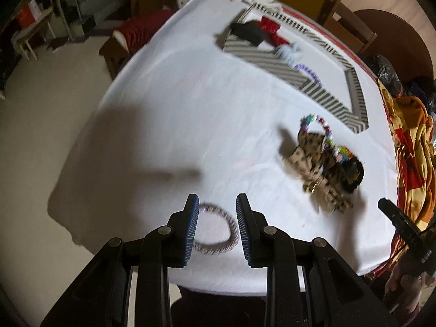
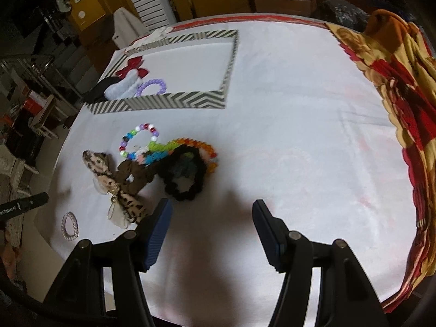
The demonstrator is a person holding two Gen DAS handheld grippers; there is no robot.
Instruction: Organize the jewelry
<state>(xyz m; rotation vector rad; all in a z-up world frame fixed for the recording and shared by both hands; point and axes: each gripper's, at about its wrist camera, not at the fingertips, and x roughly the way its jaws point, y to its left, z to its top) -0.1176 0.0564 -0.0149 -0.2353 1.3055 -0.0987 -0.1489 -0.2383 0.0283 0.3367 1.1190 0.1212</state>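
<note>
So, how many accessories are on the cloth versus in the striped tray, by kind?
In the striped tray: 4
- red bow: 1
- black piece: 1
- pale blue scrunchie: 1
- purple bead bracelet: 1
Loose on the white cloth: 5
- bead bracelets: 2, multicolour and orange-green
- leopard-print bow: 1
- black scrunchie: 1
- pinkish bracelet: 1
Total: 9

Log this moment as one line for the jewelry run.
left gripper: open, over pink bangle | right gripper: open, empty | striped tray: partly filled | pile: loose on white cloth
</note>
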